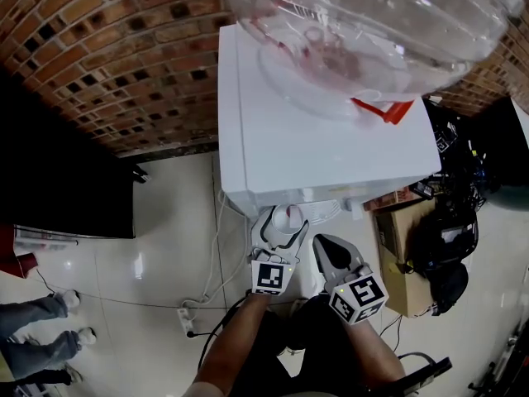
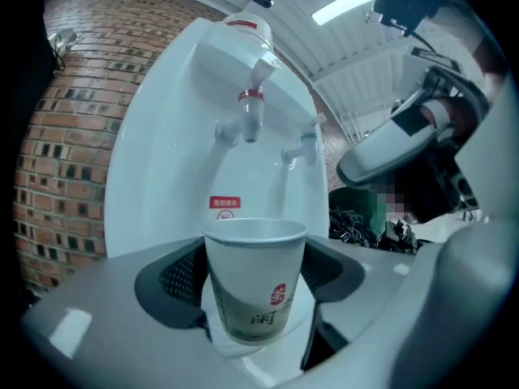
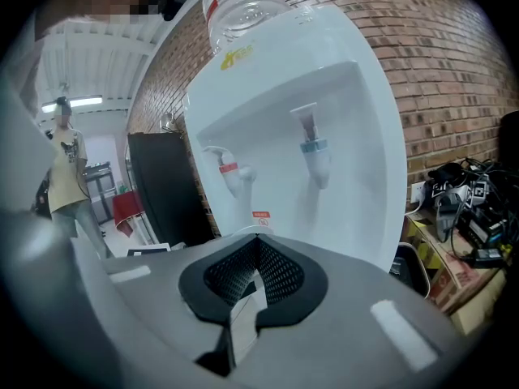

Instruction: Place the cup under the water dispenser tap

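The left gripper (image 2: pixel 253 278) is clamped on a white paper cup (image 2: pixel 258 250). Its dark pads press the cup's two sides. The cup stands upright between the jaws, with its rim above them and its printed side facing back toward the gripper's camera.

Straight ahead of this gripper rises the white water dispenser (image 2: pixel 186 160). The red tap (image 2: pixel 251 112) is above and ahead of the cup, roughly in line with it. A second tap (image 2: pixel 304 146) sits ahead and up to the gripper's right. How far the cup stands short of the red tap cannot be told.

The right gripper (image 3: pixel 253 275) is just beside the left one, on its right and slightly further back from the dispenser. Its jaws are together with nothing between them, and it faces the tap recess. The clear water bottle (image 1: pixel 364 23) sits on top of the dispenser, high above both grippers.
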